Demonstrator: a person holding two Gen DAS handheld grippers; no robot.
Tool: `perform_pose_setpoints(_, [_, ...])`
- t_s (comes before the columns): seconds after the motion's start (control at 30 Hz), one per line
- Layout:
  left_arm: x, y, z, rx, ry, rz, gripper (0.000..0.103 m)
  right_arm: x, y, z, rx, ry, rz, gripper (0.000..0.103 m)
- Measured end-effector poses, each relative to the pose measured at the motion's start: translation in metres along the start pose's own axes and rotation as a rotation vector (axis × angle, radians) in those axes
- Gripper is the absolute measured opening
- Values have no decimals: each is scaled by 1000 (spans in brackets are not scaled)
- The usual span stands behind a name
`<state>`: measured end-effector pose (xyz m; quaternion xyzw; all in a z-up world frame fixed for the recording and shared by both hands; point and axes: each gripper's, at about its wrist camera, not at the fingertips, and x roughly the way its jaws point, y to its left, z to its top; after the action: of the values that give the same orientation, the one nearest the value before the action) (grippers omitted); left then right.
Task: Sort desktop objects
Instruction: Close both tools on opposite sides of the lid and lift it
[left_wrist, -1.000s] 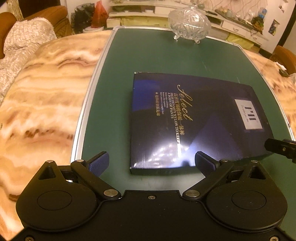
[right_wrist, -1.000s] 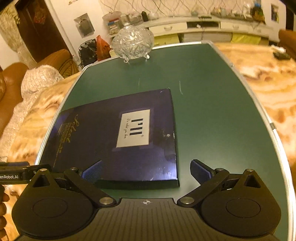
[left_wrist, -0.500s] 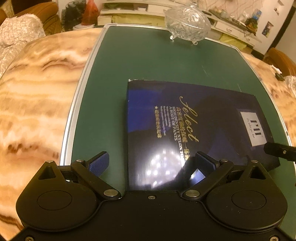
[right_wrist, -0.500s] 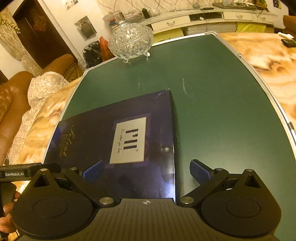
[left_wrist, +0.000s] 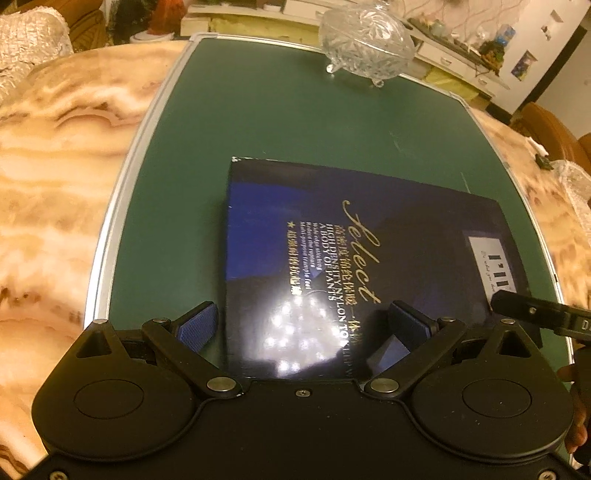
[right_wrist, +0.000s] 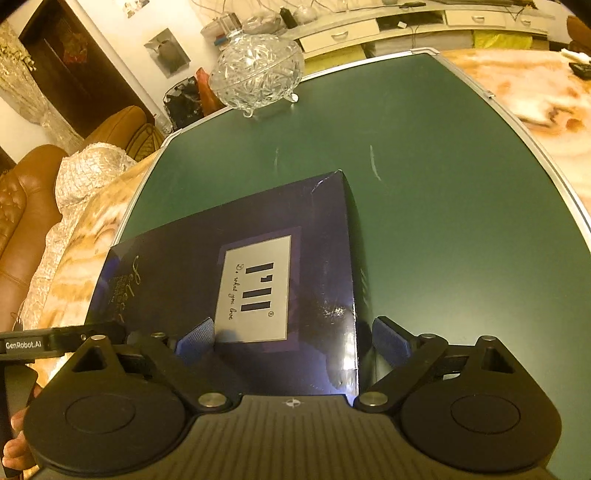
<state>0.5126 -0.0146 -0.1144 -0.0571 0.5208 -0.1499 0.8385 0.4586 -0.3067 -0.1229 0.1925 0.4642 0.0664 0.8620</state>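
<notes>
Left hand-held gripper (left_wrist: 304, 326) spread wide, straddling near-left corner of the box (left_wrist: 354, 258); right hand-held gripper (right_wrist: 293, 338) also wide, astride near-right corner, nothing held. Box lies flat on the green mat (left_wrist: 258, 110) of the bench (left_wrist: 55, 166), glass bowl (left_wrist: 365, 40) well apart at 12 o'clock. Est.: box is light, stiff cardboard w/ glossy, slippery skin. Too wide for one grip; pinch thin near edge at both corners, lift level.

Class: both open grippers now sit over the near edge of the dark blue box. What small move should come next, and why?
Probably close both grippers on the box: the left gripper and right gripper are open, each straddling a near corner, and the box lies flat on the green mat.
</notes>
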Motion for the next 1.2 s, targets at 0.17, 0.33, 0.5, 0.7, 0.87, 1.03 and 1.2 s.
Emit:
perform_pose_setpoints(0.17, [0,0,-1,18,0,-6,100,5,-2,3,15,3,8,96])
perform_pose_setpoints(0.33, [1,0,-1,17,3,-12,100,7,-3,6,1,0,18,95])
perform_pose_setpoints(0.5, [2,-1,-2,16,4,-18,100,9,-5,6,-5,4,36,96])
perform_pose_setpoints(0.7, [2,-5,-3,21,-2,-17,100,9,-5,7,-5,10,45,95])
perform_pose_setpoints(0.87, [-1,-3,-5,18,10,-23,100,7,-1,5,-8,9,37,95])
perform_pose_setpoints(1.03, [-5,-3,-7,6,9,-23,100,3,3,3,-11,8,32,95])
perform_pose_setpoints(1.2, [-13,-4,-7,9,3,-24,100,-4,7,3,-14,0,29,95])
